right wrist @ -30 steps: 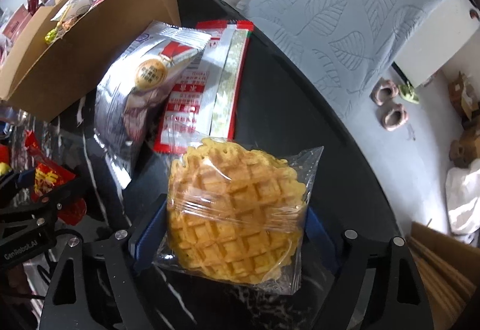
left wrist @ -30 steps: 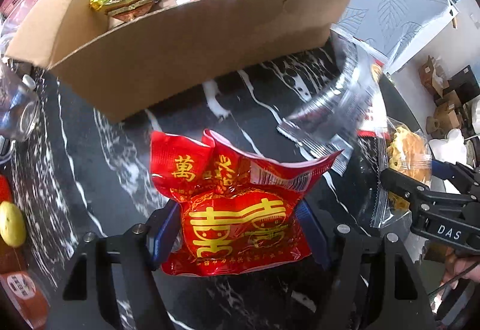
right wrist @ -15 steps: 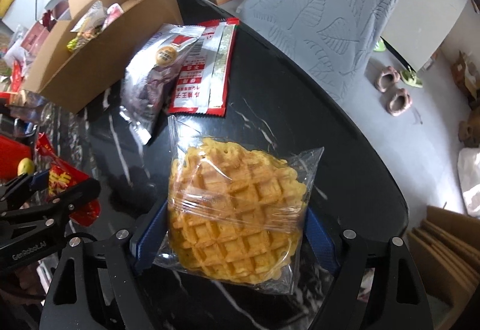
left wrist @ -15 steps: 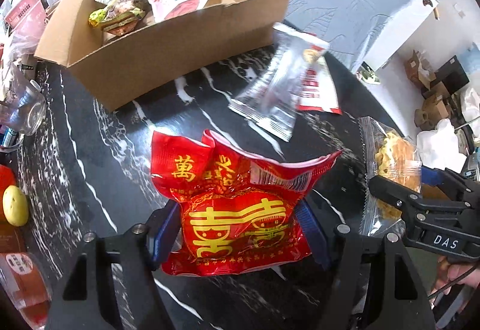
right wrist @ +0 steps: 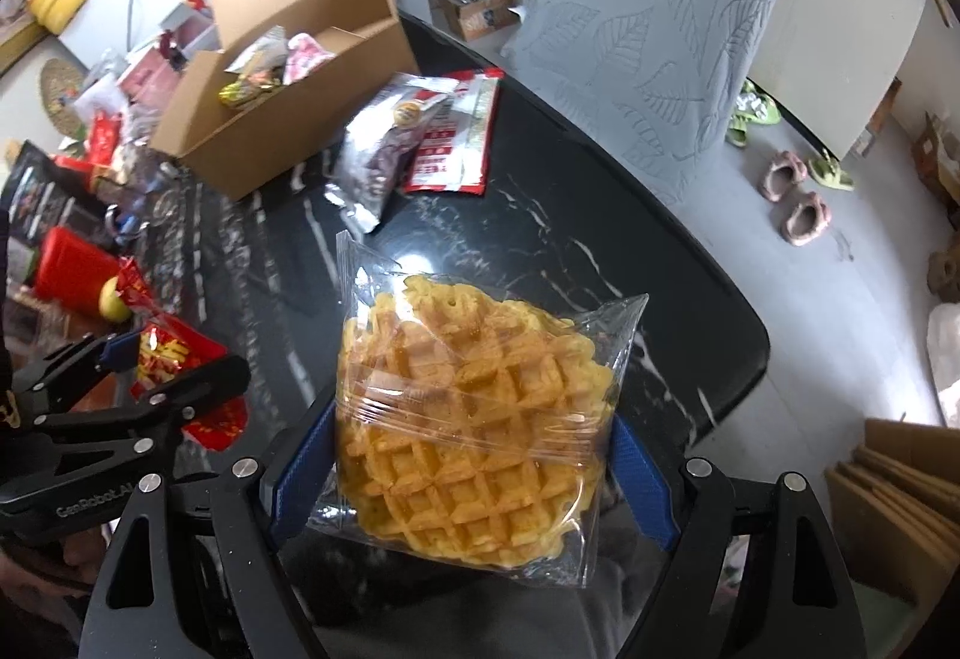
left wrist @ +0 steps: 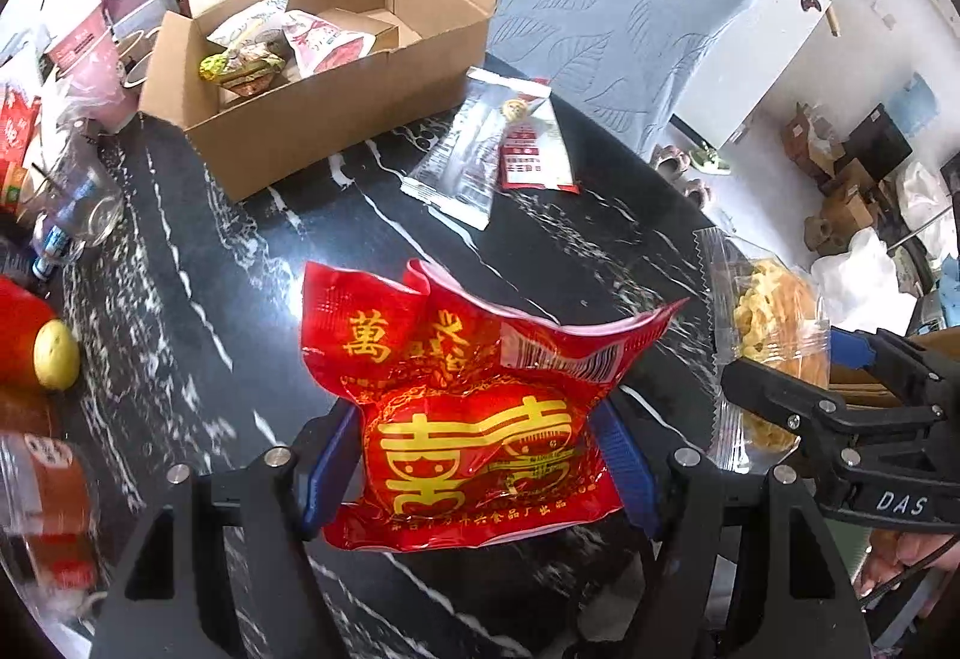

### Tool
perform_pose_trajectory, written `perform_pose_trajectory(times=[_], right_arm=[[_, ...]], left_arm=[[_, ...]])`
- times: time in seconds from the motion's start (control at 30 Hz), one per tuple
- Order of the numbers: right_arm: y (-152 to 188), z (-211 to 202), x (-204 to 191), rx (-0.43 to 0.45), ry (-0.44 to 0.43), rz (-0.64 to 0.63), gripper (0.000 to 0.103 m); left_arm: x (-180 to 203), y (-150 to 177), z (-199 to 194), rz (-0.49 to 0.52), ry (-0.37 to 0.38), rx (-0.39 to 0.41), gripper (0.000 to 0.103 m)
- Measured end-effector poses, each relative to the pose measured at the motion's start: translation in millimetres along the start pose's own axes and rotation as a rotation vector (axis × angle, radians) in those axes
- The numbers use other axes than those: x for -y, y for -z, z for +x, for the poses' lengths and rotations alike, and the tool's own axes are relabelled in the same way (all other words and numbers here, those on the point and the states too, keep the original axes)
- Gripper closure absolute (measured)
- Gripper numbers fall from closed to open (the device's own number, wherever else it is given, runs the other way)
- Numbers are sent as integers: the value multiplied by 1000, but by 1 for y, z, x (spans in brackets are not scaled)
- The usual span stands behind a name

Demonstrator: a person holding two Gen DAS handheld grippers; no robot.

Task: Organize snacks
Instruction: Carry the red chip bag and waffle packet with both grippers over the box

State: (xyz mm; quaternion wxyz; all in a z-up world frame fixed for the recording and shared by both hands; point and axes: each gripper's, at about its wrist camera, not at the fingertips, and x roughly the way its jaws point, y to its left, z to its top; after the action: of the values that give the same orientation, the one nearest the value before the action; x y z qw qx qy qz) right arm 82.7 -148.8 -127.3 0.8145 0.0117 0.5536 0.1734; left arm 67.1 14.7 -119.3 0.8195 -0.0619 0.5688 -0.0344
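Note:
My left gripper (left wrist: pixel 474 455) is shut on a red snack packet with gold characters (left wrist: pixel 474 407), held above the black marble table (left wrist: pixel 198 311). My right gripper (right wrist: pixel 471 455) is shut on a clear-wrapped waffle packet (right wrist: pixel 474 419), also held above the table; it shows in the left wrist view (left wrist: pixel 768 335) too. An open cardboard box (left wrist: pixel 336 113) with several snack packets inside stands at the far side of the table. A silver packet (left wrist: pixel 462 155) and a red and white packet (left wrist: pixel 534 149) lie on the table beside the box.
A chair with a grey leaf-pattern cover (left wrist: pixel 618 17) stands behind the table. A glass jar (left wrist: pixel 78 203), a yellow fruit (left wrist: pixel 55 353) and red packets crowd the table's left side. The table edge curves on the right (right wrist: pixel 750 347), above the floor with slippers (right wrist: pixel 792 197).
Both grippers have risen and pulled back from the box with their packets. The box and the two loose packets look smaller and farther away.

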Motion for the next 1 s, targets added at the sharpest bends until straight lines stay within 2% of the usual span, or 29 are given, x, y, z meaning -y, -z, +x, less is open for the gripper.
perform_pose_trajectory(times=[0.23,0.47,0.7,1.0], right_arm=[[14,-33,-11,42,-38,-49,19],[8,-61,-25,96,-80,-104,19],[-16,-74,-44,137,-130,-180,19],[-68,-66,-68,138,-181,-280,19]], left_arm=[[6,15,-43,-5,13,69,30],[-1,15,-78,-44,5,139,30],[-11,-1,-102,-88,-30,215,30],[-33,-36,-111,-143,-72,266,30]])
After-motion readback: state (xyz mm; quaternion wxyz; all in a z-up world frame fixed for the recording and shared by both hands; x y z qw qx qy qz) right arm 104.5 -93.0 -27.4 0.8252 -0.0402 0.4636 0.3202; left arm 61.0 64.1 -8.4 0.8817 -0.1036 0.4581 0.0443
